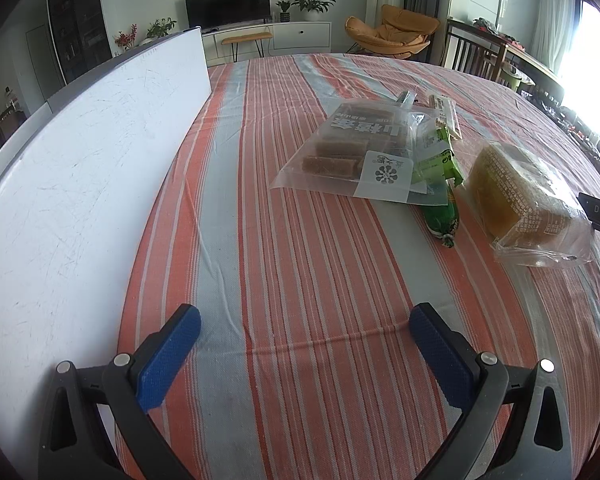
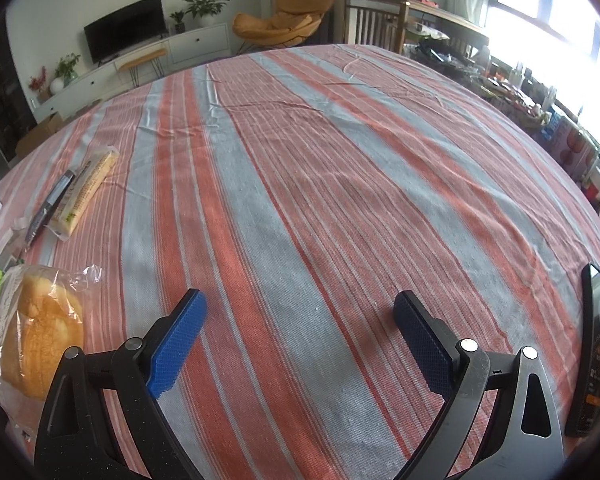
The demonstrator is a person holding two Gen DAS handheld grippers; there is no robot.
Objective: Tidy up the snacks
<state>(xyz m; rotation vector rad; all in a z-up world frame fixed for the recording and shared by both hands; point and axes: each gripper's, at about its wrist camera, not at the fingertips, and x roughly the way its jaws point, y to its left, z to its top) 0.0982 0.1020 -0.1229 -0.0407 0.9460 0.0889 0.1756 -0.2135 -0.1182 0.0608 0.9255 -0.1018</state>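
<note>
right tongs point(image 2: 300, 320) wide, empty, over bare striped counter point(image 2: 340, 160); left tongs point(image 1: 305, 334) wide, empty | next, I judge: swing right tongs to bagged bread point(image 2: 40, 328) beside them, pinch the loose wrapper, not the loaf | beyond: green packet point(image 1: 440, 184), hawthorn bag point(image 1: 352, 152) overlapping; white board point(image 1: 80, 160) left.

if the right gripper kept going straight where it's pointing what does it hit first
Probably just the striped tablecloth. The right gripper is open and angled down at bare cloth; the bagged bread lies off to its left, out of that line.
</note>
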